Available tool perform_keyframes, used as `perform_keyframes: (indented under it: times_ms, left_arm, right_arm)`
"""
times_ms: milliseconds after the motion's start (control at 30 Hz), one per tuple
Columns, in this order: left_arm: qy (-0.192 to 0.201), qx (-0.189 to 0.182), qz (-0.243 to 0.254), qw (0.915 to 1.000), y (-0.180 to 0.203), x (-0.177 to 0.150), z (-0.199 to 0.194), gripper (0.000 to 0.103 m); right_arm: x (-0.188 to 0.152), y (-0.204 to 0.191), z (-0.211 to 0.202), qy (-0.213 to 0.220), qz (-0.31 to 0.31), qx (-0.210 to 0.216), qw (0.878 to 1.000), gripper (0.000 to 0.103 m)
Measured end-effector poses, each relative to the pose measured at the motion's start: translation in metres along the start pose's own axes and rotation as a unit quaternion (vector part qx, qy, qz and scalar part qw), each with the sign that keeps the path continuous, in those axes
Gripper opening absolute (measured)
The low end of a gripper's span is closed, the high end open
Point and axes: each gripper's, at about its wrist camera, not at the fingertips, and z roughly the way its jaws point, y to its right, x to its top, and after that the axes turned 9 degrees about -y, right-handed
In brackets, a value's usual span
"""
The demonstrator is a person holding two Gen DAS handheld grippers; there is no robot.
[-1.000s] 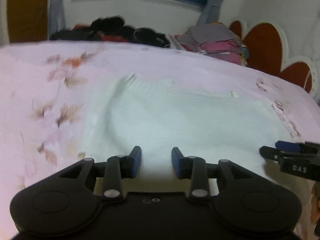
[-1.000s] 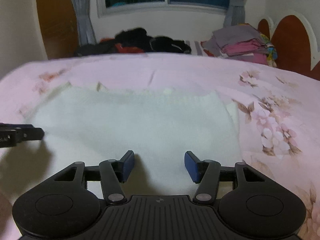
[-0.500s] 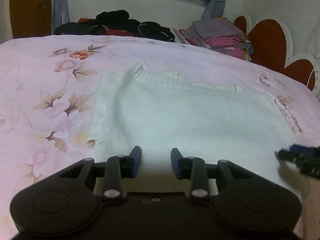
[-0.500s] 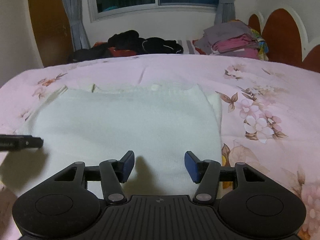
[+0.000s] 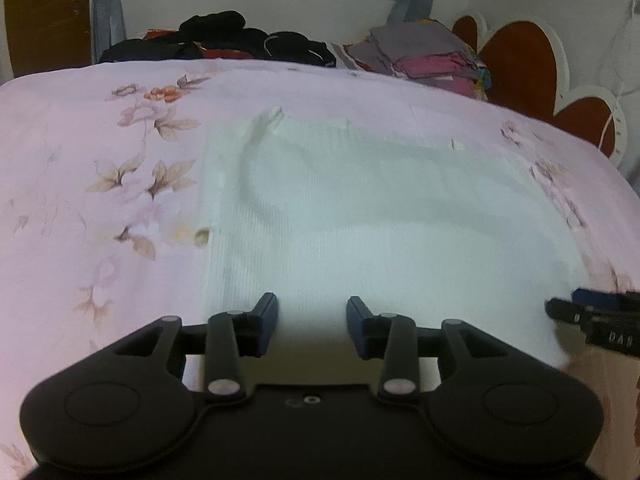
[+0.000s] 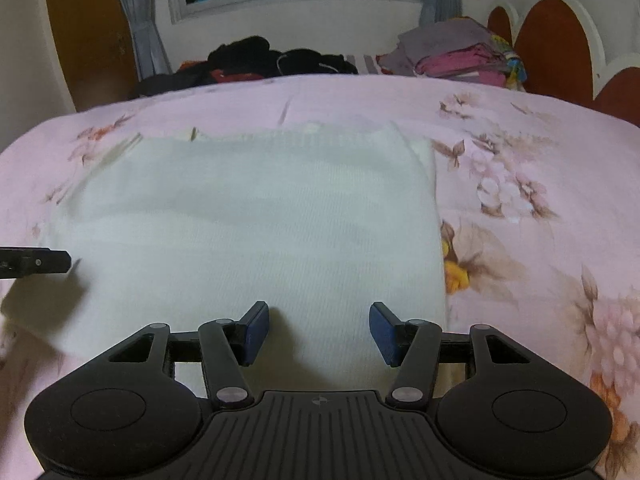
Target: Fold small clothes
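A white knit garment [image 5: 380,216] lies spread flat on the pink floral bedspread [image 5: 100,184]; it also shows in the right wrist view [image 6: 256,224]. My left gripper [image 5: 312,316] is open and empty, just above the garment's near edge toward its left side. My right gripper [image 6: 316,324] is open and empty above the near edge toward the garment's right side. The right gripper's tip shows at the right edge of the left wrist view [image 5: 592,316]; the left gripper's tip shows at the left edge of the right wrist view [image 6: 36,262].
A heap of dark clothes [image 6: 256,60] and a stack of folded grey and pink clothes [image 6: 460,52] lie at the bed's far side. A brown and white headboard [image 6: 560,44] stands at the right. A window and curtains are behind.
Both grippers have moved slightly forward and tilted over the garment's near edge. Jaws stay open; the garment has not moved.
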Motion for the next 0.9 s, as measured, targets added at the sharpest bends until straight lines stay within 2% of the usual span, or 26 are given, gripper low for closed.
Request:
perform_keyframes:
  times_ms: [100,233,300,367,633,833,900]
  left_arm:
    - [0.003,0.004,0.019,0.9998,-0.001,-0.009,0.001,0.038]
    - [0.0,0.002,0.021,0.9998,-0.003,-0.009,-0.003,0.038]
    - [-0.002,-0.002,0.017,0.9998,-0.004,-0.011,-0.005,0.039]
    - [-0.002,-0.002,0.022,0.9998,-0.005,-0.014,-0.005,0.039]
    - [-0.015,-0.015,0.004,0.9998,-0.01,-0.015,-0.015,0.04]
    - [-0.021,-0.018,0.009,0.9996,-0.009,-0.019,-0.018,0.045]
    - [-0.023,-0.018,0.004,0.9996,-0.011,-0.02,-0.018,0.045]
  right_arm:
    - [-0.007,-0.001,0.002,-0.004,-0.013,-0.026,1.0,0.056]
    - [-0.008,0.003,-0.003,-0.01,0.005,-0.032,0.999,0.056]
    - [-0.01,0.001,-0.01,0.001,0.005,-0.037,0.999,0.056]
    - [-0.015,0.0,-0.005,-0.015,-0.001,-0.048,0.999,0.056]
    - [-0.017,0.0,-0.018,-0.005,0.029,-0.033,0.999,0.056]
    - [-0.018,-0.005,-0.012,-0.024,0.028,-0.037,0.999,0.056]
    - [-0.017,-0.007,-0.018,-0.014,0.036,-0.022,0.999,0.056]
